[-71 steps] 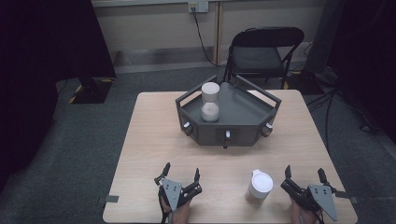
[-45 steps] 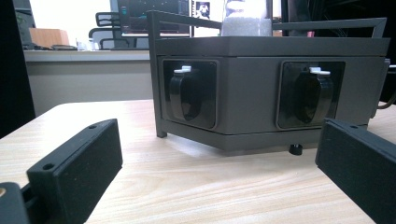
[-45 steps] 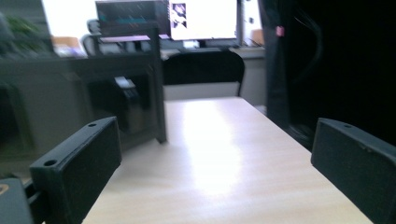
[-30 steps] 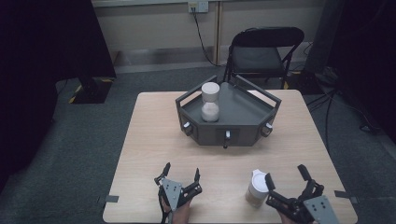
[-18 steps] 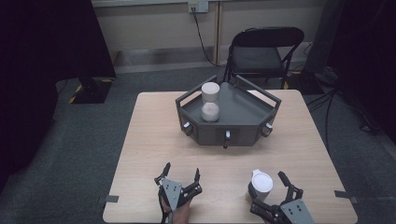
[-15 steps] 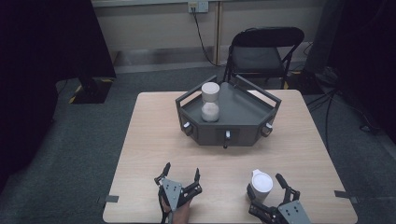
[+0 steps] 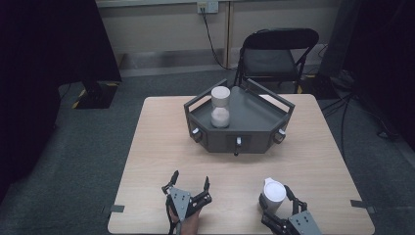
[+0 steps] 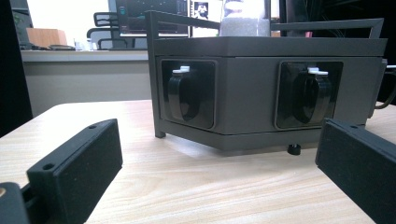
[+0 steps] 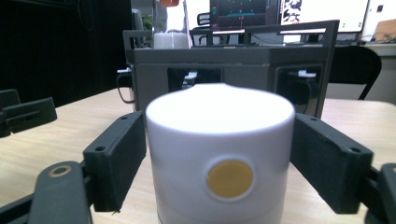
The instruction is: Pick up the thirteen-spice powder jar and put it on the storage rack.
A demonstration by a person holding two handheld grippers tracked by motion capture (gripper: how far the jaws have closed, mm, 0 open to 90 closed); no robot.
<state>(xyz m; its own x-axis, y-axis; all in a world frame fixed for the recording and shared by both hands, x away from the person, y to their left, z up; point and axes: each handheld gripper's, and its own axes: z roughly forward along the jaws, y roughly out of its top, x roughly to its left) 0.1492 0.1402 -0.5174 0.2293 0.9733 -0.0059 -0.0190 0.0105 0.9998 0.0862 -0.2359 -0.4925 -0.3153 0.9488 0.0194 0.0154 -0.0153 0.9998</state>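
A white jug (image 7: 274, 191) with a spout stands near the table's front right; a yellow round spot marks its side in the right gripper view (image 9: 219, 140). My right gripper (image 7: 275, 196) reaches around it, one black jaw pressed against each flank (image 9: 219, 156). My left gripper (image 7: 191, 178) rests open at the front middle of the table with nothing between its jaws (image 8: 219, 154). It faces the dark grey tray-topped box (image 8: 247, 60) from a short way off.
The grey box (image 7: 254, 134) sits at the table's centre back, with black knobs (image 8: 184, 95) on its front faces. A white hourglass-shaped container (image 7: 220, 107) stands on its top. A black folding chair (image 7: 276, 49) stands beyond the table.
My right gripper came in from the right of the jug, swung behind it and drew its jaws in against its sides. The left gripper stayed still.
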